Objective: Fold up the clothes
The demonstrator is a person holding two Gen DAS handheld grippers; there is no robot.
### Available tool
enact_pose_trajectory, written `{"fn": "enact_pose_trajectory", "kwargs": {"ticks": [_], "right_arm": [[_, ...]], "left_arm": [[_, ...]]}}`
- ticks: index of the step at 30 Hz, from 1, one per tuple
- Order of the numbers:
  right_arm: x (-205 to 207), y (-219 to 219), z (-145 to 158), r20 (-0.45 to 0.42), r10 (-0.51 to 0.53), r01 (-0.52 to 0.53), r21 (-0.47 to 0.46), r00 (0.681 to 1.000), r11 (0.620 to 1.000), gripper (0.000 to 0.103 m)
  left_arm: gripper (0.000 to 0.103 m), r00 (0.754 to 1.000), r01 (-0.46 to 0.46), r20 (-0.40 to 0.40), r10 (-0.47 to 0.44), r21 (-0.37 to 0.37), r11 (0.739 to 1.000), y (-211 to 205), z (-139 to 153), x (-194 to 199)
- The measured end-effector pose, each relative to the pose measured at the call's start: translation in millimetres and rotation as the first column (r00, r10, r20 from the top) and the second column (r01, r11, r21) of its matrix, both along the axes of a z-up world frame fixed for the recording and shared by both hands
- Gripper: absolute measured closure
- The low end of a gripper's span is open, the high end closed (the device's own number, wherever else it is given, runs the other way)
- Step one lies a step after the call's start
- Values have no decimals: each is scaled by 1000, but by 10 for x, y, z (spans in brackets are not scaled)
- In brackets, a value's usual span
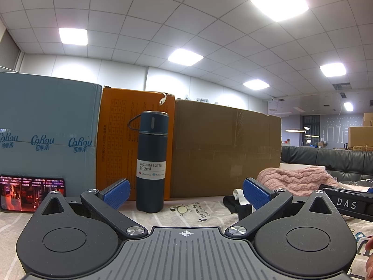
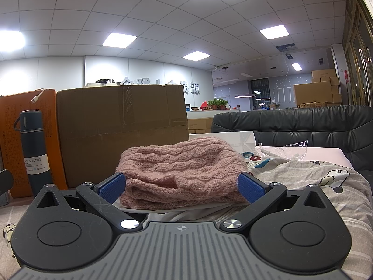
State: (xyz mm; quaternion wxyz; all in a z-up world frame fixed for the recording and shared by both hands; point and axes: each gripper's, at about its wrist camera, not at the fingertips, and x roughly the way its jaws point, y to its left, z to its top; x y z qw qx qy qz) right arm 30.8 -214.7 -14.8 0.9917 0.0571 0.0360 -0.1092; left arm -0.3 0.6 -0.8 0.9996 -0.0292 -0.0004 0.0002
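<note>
Pink cable-knit sweater [image 2: 179, 170], bunched in a heap on the cloth-covered worktop [image 2: 314, 186]. Left view: left tool [image 1: 186, 193] spread open and empty, facing a dark vacuum bottle [image 1: 151, 161]; the sweater [image 1: 296, 179] lies off to its right, beyond a small black-and-white garment [image 1: 235, 204]. Right view: right tool [image 2: 181, 186] also open and empty, the heap directly ahead between its blue pads [image 2: 112, 186], long axis crosswise. The right tool is judged nearer. Only the left view shows the black garment.

Pink cable-knit sweater [image 2: 179, 175], folded bundle, on patterned sheet
</note>
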Motion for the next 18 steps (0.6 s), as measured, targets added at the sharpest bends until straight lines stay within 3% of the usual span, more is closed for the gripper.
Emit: {"fn": "enact_pose_trajectory", "kwargs": {"ticks": [18], "right_arm": [[8,6,7,-4,0,0,0,1000,1000,0]], "left_arm": [[0,1000,0,-1,0,0,1000,-9,3,1]]}}
